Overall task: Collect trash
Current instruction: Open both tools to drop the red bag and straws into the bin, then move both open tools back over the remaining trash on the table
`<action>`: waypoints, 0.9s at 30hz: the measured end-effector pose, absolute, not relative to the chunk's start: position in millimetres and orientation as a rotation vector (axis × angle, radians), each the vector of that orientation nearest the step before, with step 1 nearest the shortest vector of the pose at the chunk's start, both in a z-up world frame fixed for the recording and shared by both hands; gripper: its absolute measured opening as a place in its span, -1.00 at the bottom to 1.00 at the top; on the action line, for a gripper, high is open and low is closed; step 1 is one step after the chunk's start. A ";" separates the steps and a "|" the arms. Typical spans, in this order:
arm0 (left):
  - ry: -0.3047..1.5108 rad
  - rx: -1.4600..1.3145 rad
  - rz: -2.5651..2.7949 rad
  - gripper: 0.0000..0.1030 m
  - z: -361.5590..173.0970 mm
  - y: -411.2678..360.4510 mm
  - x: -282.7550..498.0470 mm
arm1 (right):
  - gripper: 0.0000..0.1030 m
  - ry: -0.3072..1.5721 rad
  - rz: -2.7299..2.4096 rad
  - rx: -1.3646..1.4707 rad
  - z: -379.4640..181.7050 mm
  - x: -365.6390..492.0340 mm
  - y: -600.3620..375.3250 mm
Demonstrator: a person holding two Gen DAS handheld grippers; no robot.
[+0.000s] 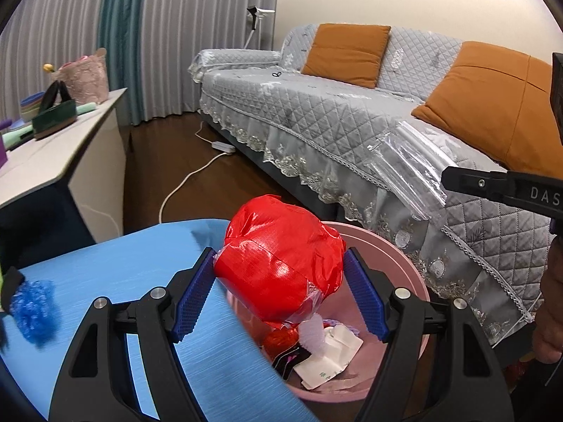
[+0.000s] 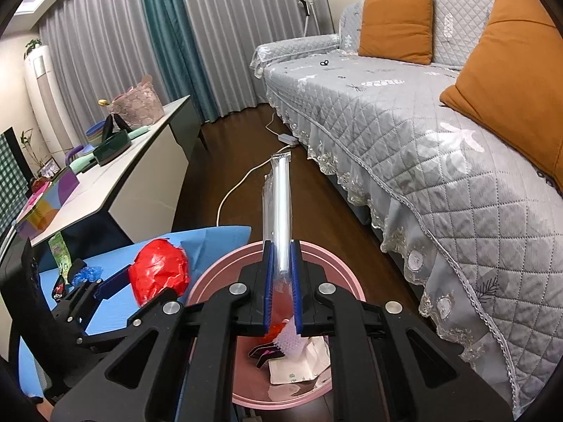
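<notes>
Two pieces in hand. Red wad (image 1: 279,263): pinched between left gripper (image 1: 281,293) jaws, straddling the pink bin (image 1: 404,263) rim beside the blue surface (image 1: 116,274). Clear wrapper (image 2: 279,204): clamped in right gripper (image 2: 281,295) jaws, above the bin. Risks: the wad, released here, may fall on the surface; the long wrapper may catch the rim and tip out.

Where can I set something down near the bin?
Bare patch: the blue table between the blue bubble wrap and the left gripper. The sofa seat before the orange cushions is open. Crowded: the pink bin, already holding trash.
</notes>
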State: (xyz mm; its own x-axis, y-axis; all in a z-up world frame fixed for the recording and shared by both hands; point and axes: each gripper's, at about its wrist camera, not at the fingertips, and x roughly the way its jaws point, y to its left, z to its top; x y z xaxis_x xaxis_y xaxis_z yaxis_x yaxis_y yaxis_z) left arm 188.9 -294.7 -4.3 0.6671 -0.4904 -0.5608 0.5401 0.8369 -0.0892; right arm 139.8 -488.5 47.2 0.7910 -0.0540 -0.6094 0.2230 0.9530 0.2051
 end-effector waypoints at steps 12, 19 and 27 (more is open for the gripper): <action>0.662 0.091 -0.616 0.55 -6.7 -284.5 186.5 | -0.20 0.645 -0.181 0.292 48.3 142.1 -488.0; 0.624 0.093 -0.591 0.29 15.5 -239.6 164.6 | -0.20 0.636 -0.155 0.291 53.7 140.7 -473.2; 0.589 0.096 -0.554 -0.03 38.2 -184.1 136.7 | -0.20 0.614 -0.110 0.248 62.1 135.8 -440.5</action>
